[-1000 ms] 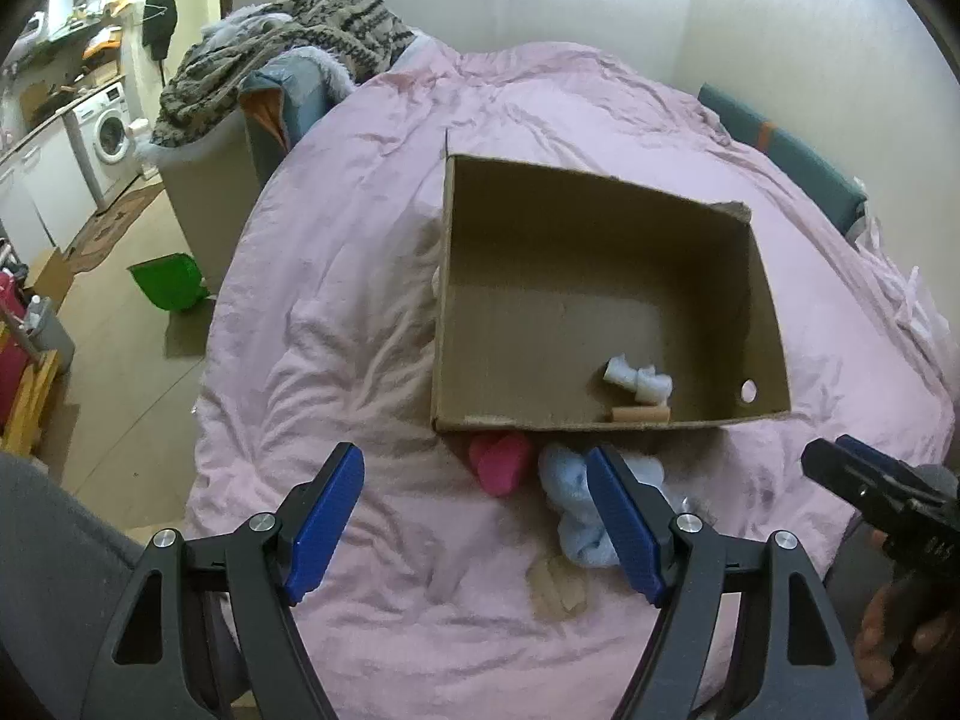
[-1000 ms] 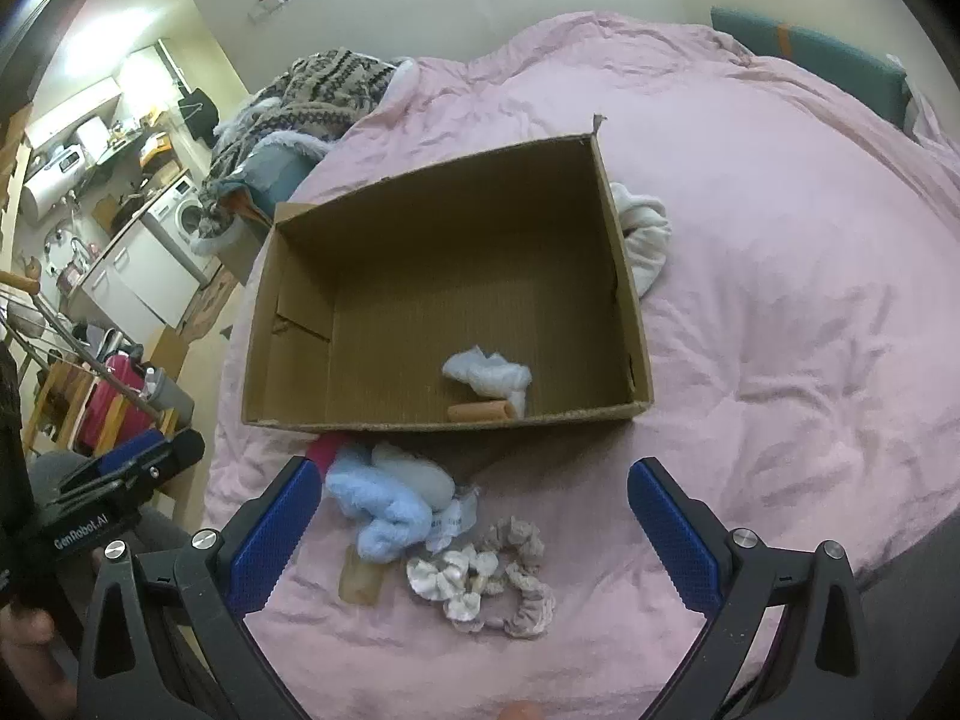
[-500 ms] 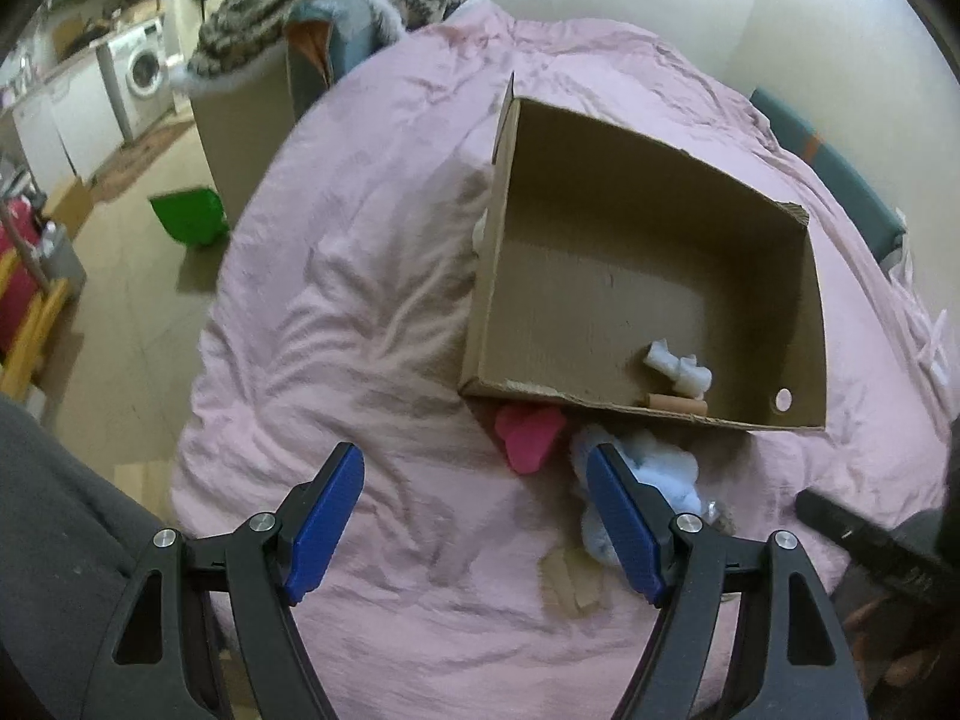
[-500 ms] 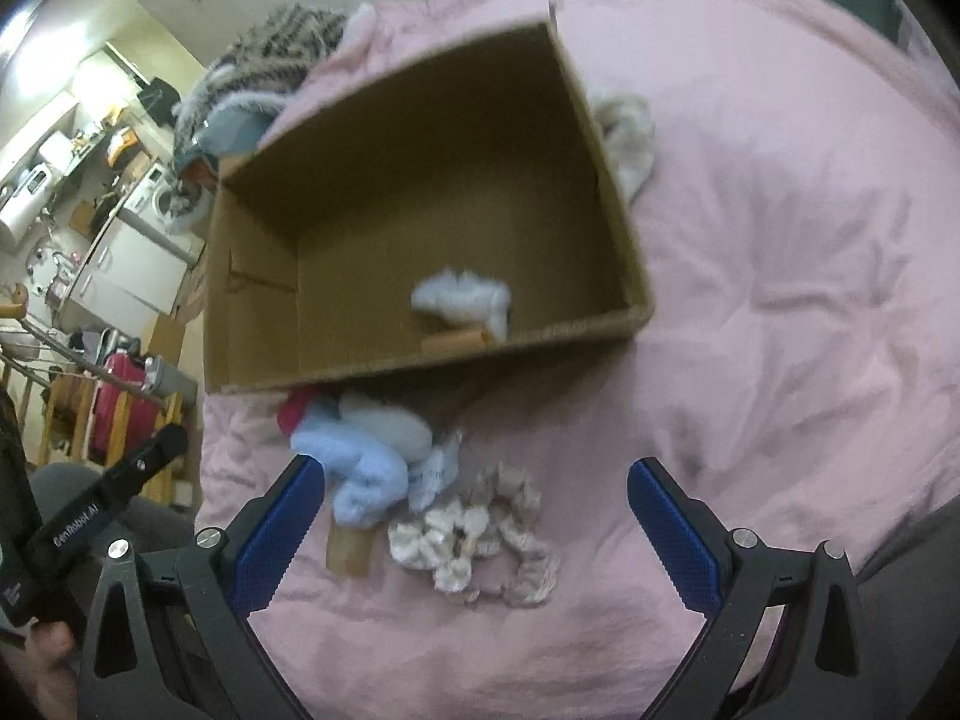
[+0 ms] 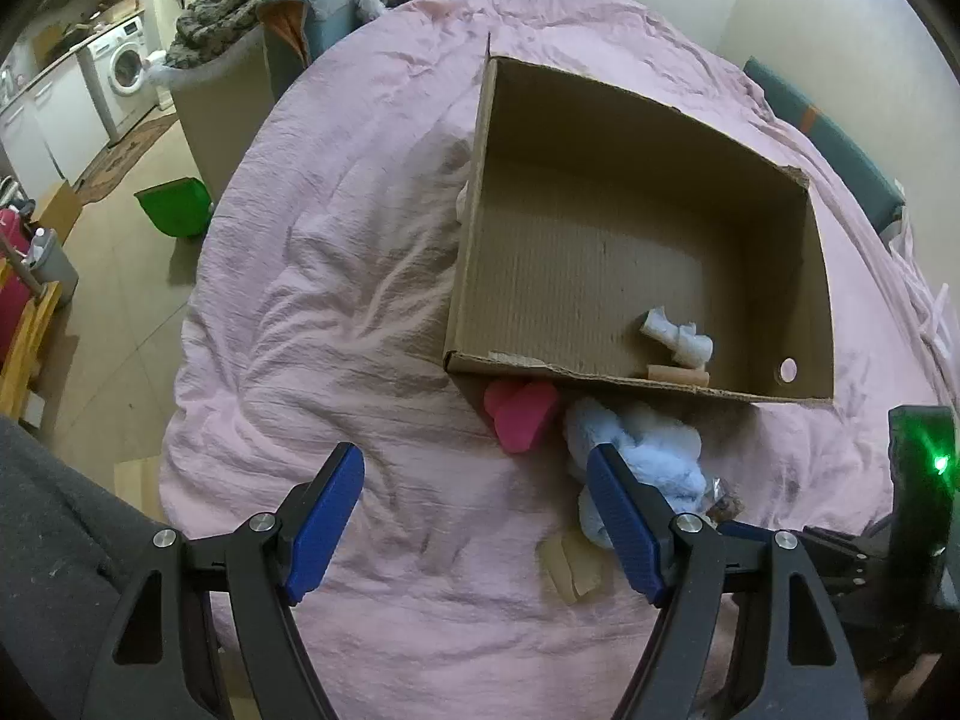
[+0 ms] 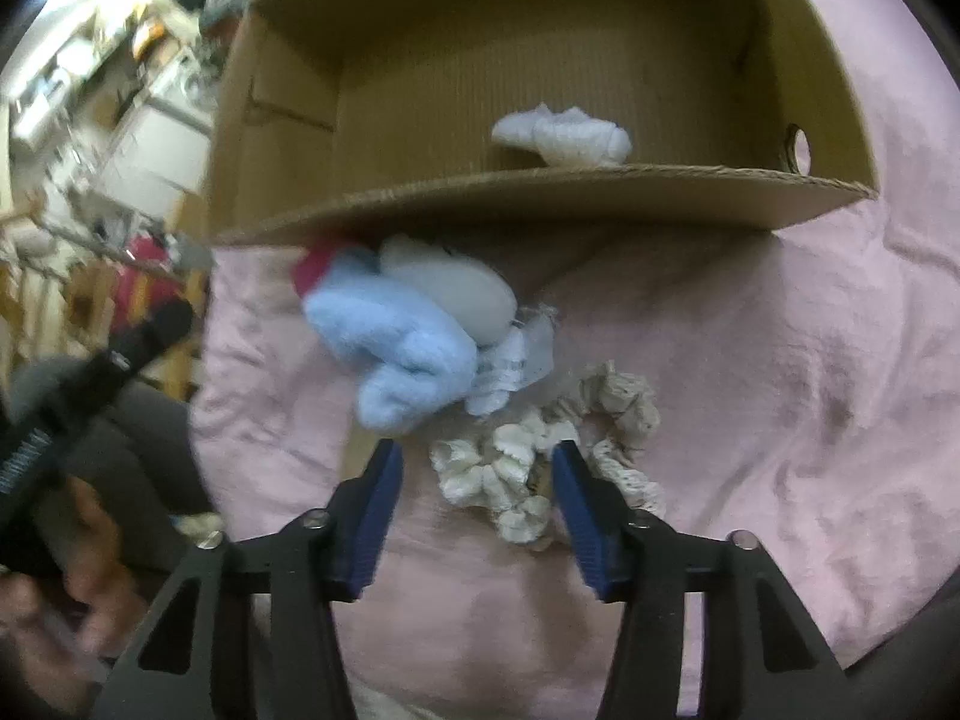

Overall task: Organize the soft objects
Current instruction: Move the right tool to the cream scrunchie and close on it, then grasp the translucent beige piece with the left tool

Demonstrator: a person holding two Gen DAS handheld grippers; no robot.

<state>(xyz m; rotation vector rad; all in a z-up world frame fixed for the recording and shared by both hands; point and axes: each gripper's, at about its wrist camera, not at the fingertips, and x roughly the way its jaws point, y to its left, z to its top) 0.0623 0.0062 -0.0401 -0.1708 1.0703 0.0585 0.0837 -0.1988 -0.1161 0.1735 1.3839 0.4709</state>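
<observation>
Right gripper down on the scrunchie, jaws narrowing.

The right gripper [image 6: 477, 474] has dropped from a high overview to low over the bed [image 6: 780, 360], and its jaws, wide apart a second ago, have come in to straddle the cream scrunchie [image 6: 516, 468] at lower centre of the right view; still a gap, not yet clamped (grasp looks imminent). The left gripper [image 5: 474, 498] hovers with jaws open and empty, lower centre of its view. The light-blue plush [image 6: 408, 348] and pink item [image 5: 521, 414] lie against the near wall of the cardboard box [image 5: 630, 387]; the white cloth [image 5: 678, 339] is already inside. Most of the pile is still outside, so sorting is early.
</observation>
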